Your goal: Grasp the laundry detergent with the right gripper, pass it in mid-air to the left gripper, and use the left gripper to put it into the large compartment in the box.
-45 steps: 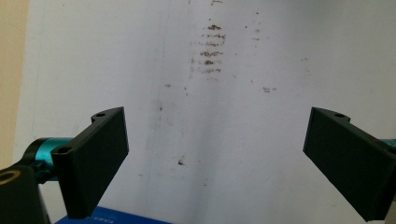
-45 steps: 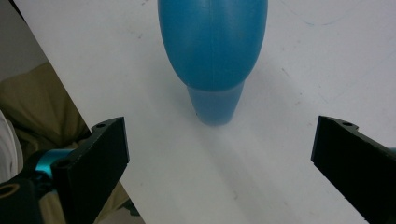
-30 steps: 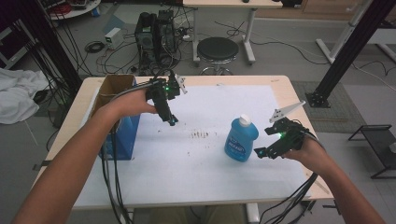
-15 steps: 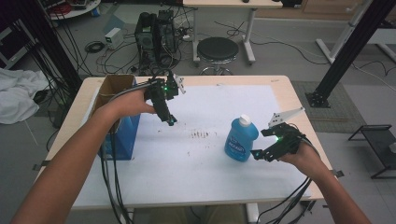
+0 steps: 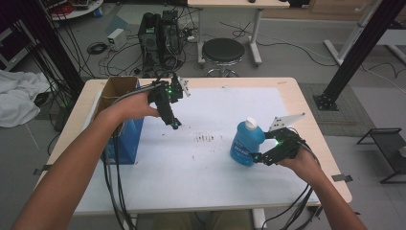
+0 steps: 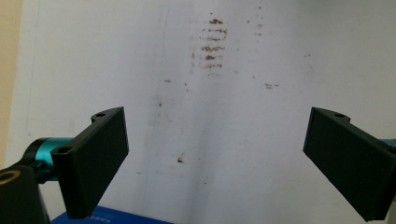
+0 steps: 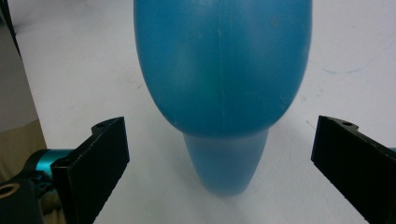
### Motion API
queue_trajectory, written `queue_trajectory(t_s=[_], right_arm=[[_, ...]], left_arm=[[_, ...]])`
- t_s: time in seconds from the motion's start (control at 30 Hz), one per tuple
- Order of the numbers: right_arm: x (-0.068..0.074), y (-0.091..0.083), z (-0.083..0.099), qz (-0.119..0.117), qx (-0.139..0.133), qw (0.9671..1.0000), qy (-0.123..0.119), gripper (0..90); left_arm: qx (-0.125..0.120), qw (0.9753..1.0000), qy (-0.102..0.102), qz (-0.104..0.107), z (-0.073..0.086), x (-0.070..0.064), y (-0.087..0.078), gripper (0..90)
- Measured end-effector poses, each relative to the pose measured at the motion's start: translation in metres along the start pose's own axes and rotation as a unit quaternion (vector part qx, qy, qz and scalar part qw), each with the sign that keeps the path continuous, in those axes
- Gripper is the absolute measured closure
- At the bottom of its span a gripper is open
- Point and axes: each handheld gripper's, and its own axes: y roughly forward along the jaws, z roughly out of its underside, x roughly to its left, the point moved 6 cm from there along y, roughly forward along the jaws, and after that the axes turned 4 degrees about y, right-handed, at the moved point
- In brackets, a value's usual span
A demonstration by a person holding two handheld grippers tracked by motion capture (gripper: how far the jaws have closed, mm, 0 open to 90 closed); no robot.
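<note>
A blue plastic bottle (image 5: 245, 143) with a white cap stands upright on the white sheet at the table's right. My right gripper (image 5: 257, 157) is at its right side, low near the base, and is open. In the right gripper view the bottle (image 7: 219, 70) looms close between the two spread jaws of the right gripper (image 7: 219, 163), which do not touch it. My left gripper (image 5: 174, 124) hovers open above the sheet at the table's left, tips pointing down. The left gripper (image 6: 215, 158) has nothing between its jaws, with bare paper beyond.
An open cardboard box with a blue side (image 5: 123, 139) stands at the table's left edge, close to the left forearm. Brown smudges (image 5: 207, 138) mark the sheet's middle, the same smudges (image 6: 211, 46) ahead of the left jaws. A stool (image 5: 222, 50) stands behind the table.
My right gripper has moved left and closed in on the bottle's base, which now sits between its open jaws. The left gripper has hardly moved.
</note>
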Motion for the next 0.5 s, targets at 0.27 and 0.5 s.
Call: queue_trajectory(t_s=[0.27,0.5], right_arm=[[-0.001,0.010,0.000,0.000,-0.020,0.9998,-0.003,3.1],[0.001,0.016,-0.001,0.000,-0.040,0.9992,-0.003,3.2]], left_arm=[[0.000,1.0000,-0.001,0.001,0.001,0.000,0.001,6.7],[0.000,1.0000,0.000,0.000,0.001,0.001,0.002,6.7]])
